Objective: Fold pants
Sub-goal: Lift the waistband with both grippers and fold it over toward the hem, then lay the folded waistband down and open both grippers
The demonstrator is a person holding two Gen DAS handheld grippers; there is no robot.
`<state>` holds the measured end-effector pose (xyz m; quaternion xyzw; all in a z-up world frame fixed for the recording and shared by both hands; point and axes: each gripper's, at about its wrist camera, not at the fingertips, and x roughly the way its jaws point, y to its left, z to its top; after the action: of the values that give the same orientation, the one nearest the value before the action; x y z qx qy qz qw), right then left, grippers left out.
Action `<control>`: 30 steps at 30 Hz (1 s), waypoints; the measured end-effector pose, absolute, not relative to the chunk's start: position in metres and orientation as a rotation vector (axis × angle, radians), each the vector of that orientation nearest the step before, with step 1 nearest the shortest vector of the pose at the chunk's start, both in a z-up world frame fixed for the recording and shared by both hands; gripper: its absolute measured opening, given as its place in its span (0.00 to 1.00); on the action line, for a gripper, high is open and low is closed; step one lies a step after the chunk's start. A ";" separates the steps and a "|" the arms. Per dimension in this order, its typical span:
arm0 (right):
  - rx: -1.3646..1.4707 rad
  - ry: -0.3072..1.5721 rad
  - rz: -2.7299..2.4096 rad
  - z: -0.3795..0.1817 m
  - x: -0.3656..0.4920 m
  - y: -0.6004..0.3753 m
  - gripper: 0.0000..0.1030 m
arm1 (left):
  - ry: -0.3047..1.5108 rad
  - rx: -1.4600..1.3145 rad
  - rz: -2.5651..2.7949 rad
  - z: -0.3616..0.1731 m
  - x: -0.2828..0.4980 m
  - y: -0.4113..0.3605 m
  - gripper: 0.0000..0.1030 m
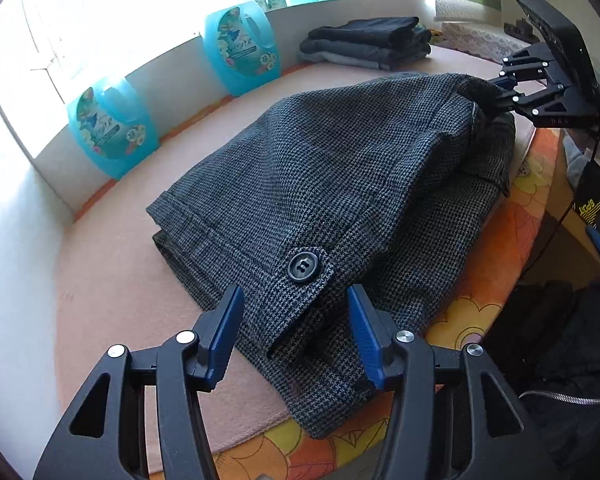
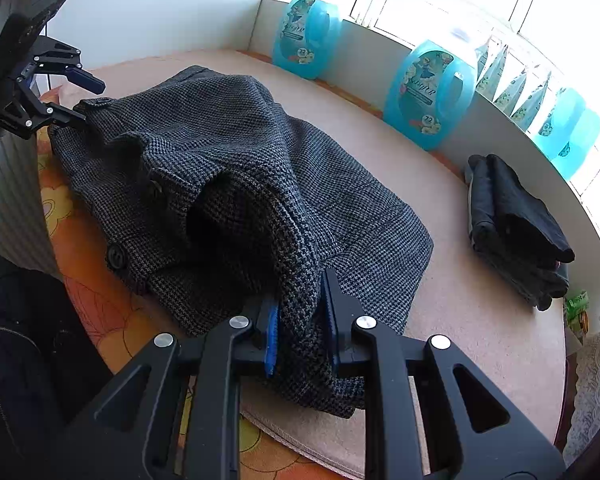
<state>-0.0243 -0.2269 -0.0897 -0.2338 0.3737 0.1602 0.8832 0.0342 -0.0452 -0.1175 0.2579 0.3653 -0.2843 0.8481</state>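
The pants (image 1: pixel 340 184), a thick grey houndstooth weave, are judged soft, fairly heavy and not slippery; thick hemmed edges and the waistband are judged the best places to take hold. They lie partly folded on the pink cloth (image 1: pixel 112 292) covering the tabletop. At the left, the left gripper (image 1: pixel 296 332) is spread wide, its fingers (image 1: pixel 224 336) straddling the buttoned tab (image 1: pixel 306 266) without pinching it. At the right, the right gripper (image 2: pixel 300 328) is clamped on a bunched fold of the pants, which is lifted off the pile. Folded dark garments (image 2: pixel 516 232) lie far right.
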 end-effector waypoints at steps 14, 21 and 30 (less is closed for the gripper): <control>-0.573 0.725 0.324 -0.083 -0.039 -0.218 0.21 | 0.808 0.530 -0.652 -0.108 0.027 -0.035 0.19; -0.632 0.781 0.351 -0.105 -0.055 -0.210 0.17 | 0.850 0.583 -0.680 -0.128 -0.005 -0.034 0.20; -0.534 0.826 0.400 -0.100 -0.065 -0.228 0.34 | 0.920 0.493 -0.676 -0.121 -0.005 -0.017 0.35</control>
<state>-0.0652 -0.2278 -0.0998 -0.2546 0.3938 0.1908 0.8624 -0.0049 -0.0175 -0.1212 0.2308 0.4310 -0.3165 0.8129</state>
